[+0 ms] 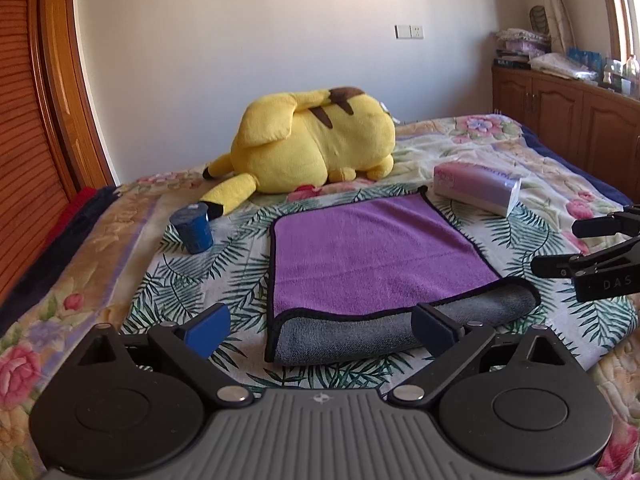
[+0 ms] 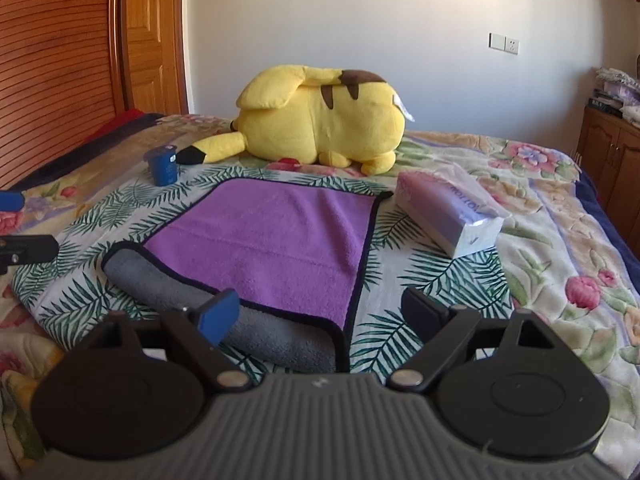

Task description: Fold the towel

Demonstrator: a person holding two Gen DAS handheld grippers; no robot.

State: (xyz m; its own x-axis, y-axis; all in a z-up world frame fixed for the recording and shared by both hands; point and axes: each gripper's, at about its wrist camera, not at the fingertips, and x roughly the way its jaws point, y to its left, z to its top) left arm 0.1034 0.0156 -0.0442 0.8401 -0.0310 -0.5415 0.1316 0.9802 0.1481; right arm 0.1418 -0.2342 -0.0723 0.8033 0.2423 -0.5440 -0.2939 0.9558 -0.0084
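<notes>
The fuzzy purple towel [image 1: 372, 256] is lying flat, its gray edge rolled. The left gripper [image 1: 320, 330] and right gripper [image 2: 320, 312] are hanging wide apart, gripping nothing.

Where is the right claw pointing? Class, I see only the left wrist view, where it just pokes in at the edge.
Observer: The right claw faces the towel, jaws wide apart, holding nothing.
Operator: What lies between its jaws?
Observer: The towel's near right corner; the claw's blue pad shows in front of the grey folded-back strip.
Operator: And my left claw, seen from there?
Observer: The left claw shows at the picture's left edge, apart from the towel.
</notes>
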